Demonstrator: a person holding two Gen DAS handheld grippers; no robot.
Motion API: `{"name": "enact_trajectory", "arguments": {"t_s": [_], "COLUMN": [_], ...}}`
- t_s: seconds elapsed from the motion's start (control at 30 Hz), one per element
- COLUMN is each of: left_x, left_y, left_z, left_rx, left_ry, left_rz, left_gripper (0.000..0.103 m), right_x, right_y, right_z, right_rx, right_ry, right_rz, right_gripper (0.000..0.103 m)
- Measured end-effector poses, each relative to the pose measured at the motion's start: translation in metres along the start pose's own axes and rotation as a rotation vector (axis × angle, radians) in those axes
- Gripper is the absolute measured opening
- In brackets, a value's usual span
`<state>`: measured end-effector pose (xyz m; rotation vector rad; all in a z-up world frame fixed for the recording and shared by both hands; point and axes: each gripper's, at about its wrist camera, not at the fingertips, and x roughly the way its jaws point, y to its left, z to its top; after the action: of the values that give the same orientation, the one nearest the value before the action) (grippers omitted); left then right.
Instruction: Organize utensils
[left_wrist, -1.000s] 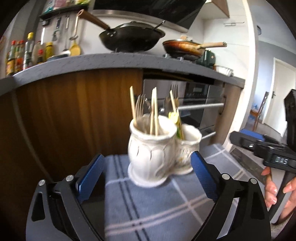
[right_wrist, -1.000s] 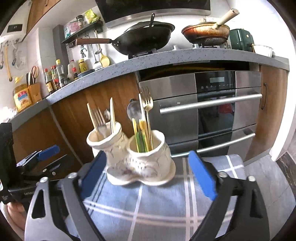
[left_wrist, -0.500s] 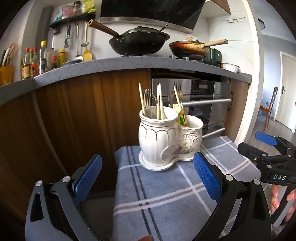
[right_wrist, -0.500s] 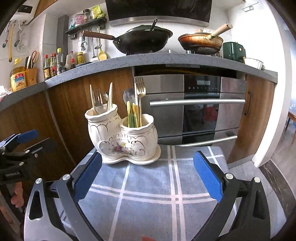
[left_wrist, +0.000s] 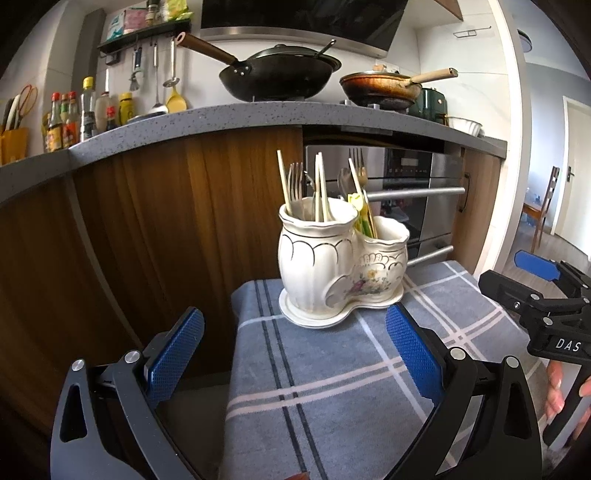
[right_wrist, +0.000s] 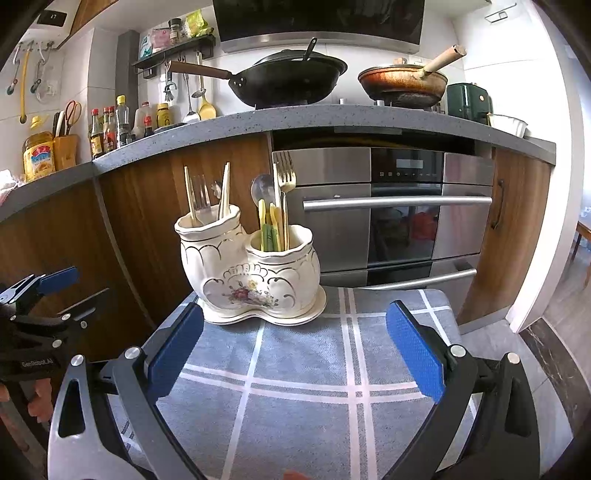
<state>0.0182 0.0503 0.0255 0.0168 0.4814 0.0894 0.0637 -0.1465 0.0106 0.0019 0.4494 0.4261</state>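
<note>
While standing upright at the far end of the checked blue cloth (right_wrist: 303, 369), white two-pot utensil holder (right_wrist: 251, 273) keeps chopsticks and a fork (right_wrist: 201, 195) in its taller pot, gold fork (right_wrist: 285, 177), spoon (right_wrist: 260, 188) and yellow-green sticks in the lower. Near side of holder: left gripper (left_wrist: 295, 354) spread wide, empty; right gripper (right_wrist: 295, 350) likewise apart, empty. Behind holder: steel oven (right_wrist: 399, 214), wok (right_wrist: 291, 81) on counter above.
</note>
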Motion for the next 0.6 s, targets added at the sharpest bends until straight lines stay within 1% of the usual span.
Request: {"name": "enact_trajectory", "arguments": {"t_s": [0.6], "left_x": [0.0027], "left_y": [-0.0029], "left_z": [-0.0013], "left_rx": [0.01], "left_ry": [0.009], "left_rz": [0.004], "left_gripper": [0.098], "right_x": [-0.0002], "right_y": [0.0016], "right_z": [0.0003], "right_rx": [-0.005], "right_ry": [0.003], "right_rz": [0.002], "right_gripper": [0.098]}}
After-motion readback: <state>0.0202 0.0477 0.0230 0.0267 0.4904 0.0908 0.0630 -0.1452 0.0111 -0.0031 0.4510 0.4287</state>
